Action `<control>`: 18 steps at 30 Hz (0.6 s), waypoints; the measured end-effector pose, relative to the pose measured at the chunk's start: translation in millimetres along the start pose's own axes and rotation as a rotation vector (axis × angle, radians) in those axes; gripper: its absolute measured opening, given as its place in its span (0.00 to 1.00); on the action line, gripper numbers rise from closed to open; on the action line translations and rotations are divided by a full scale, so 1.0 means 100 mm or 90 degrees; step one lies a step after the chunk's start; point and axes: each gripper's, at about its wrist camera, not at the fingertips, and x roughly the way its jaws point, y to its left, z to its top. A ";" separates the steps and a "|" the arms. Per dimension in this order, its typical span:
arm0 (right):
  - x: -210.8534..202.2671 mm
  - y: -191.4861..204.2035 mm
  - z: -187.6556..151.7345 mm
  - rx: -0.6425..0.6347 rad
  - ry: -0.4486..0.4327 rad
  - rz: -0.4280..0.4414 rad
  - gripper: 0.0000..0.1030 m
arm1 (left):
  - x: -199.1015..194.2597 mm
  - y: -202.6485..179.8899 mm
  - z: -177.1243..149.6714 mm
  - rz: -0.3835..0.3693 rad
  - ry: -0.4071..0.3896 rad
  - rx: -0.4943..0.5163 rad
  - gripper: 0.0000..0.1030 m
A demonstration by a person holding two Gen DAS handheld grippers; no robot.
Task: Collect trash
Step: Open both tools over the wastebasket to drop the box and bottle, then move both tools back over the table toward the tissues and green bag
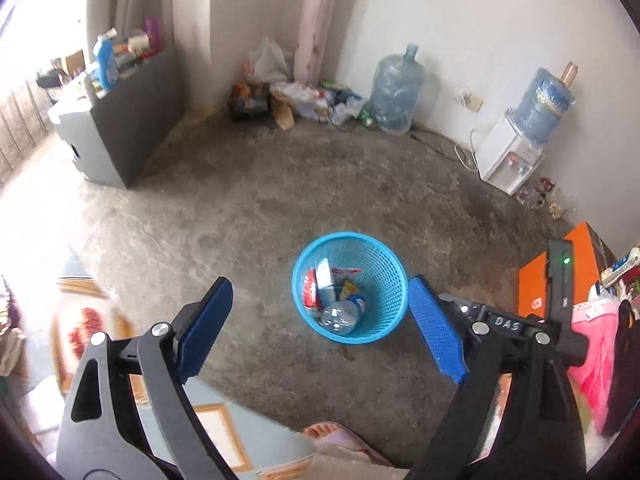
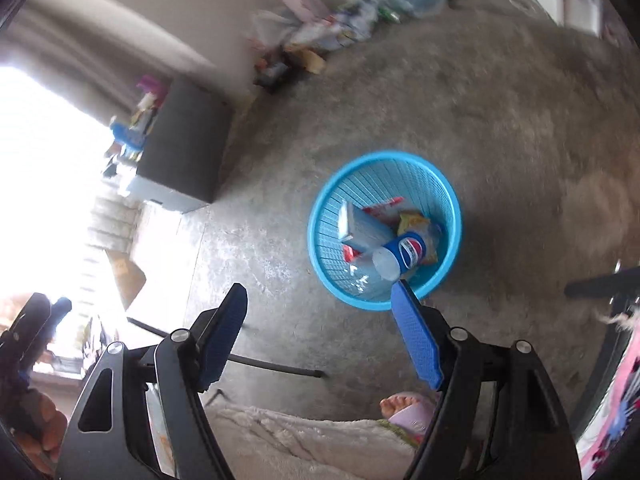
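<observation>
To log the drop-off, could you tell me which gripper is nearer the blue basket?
Right. The right gripper hangs just short of the blue basket, one fingertip over its rim; the left gripper hangs farther back.

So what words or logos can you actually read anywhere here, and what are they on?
"DAS": raised letters on the left gripper, on its black frame.
Pepsi globe logo, no readable lettering: blue label on the plastic bottle in the blue basket.
Wrappers, water jug label, orange box logo: too blurred to read.

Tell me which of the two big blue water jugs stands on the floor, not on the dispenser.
The water jug by the trash pile stands upright on the floor. The other jug sits upside down on the white dispenser.
</observation>
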 end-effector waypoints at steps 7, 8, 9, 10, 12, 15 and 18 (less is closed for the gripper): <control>-0.53 0.72 -0.23 -0.192 -0.038 0.063 0.74 | -1.07 0.47 -0.73 0.120 -0.101 -0.056 0.82; -0.56 0.80 -0.26 -0.213 -0.039 0.073 0.74 | -1.22 0.57 -0.85 0.140 -0.111 -0.073 0.82; -0.58 0.90 -0.30 -0.231 -0.037 0.085 0.74 | -1.37 0.67 -0.96 0.162 -0.121 -0.091 0.82; -0.58 0.99 -0.33 -0.247 -0.032 0.099 0.74 | -1.50 0.77 -1.08 0.183 -0.130 -0.111 0.82; -0.56 1.16 -0.39 -0.277 -0.016 0.120 0.74 | -1.74 0.96 -1.31 0.220 -0.145 -0.156 0.82; -0.48 1.45 -0.52 -0.324 0.011 0.143 0.74 | -2.02 1.22 -1.61 0.255 -0.165 -0.222 0.82; -0.42 1.74 -0.67 -0.362 0.035 0.162 0.74 | -2.20 1.48 -1.80 0.279 -0.182 -0.266 0.82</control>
